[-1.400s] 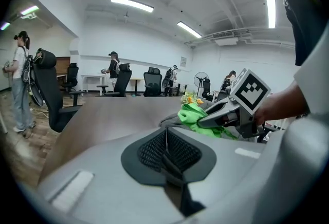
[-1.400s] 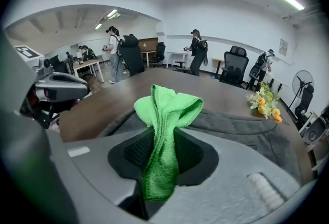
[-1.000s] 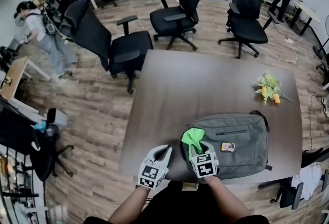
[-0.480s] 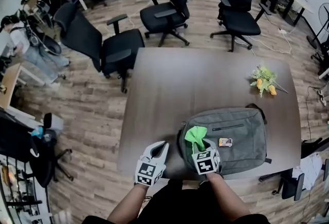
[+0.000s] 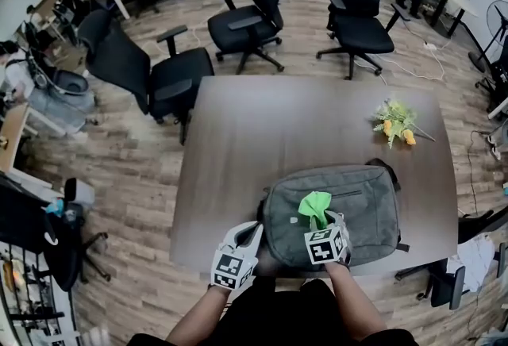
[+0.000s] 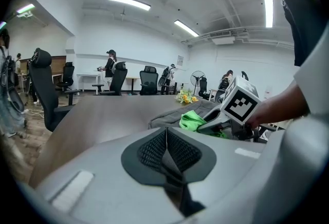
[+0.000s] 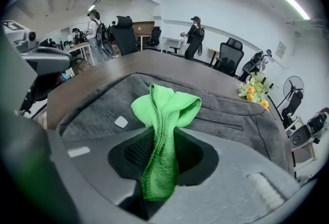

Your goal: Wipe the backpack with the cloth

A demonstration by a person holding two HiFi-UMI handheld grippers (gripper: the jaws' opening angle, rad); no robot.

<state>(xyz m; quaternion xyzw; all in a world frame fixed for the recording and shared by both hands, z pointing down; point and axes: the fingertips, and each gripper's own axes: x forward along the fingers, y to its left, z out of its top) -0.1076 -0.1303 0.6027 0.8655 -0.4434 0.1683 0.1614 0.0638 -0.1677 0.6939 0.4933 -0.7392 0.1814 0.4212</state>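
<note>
Now, wiping the grey backpack (image 5: 361,194) with the green cloth (image 7: 163,110).
My right gripper (image 5: 323,223) pinches the cloth over the backpack's near part, at the near edge of the table (image 5: 270,122). My left gripper (image 6: 165,150) is pressed together, empty, beside it. I should lower the cloth flat and make long strokes; the left one could steady the backpack.

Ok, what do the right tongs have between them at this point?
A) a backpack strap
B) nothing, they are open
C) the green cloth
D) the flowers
C: the right gripper view shows the green cloth pinched between the right tongs, its free end bunched above the grey backpack.
</note>
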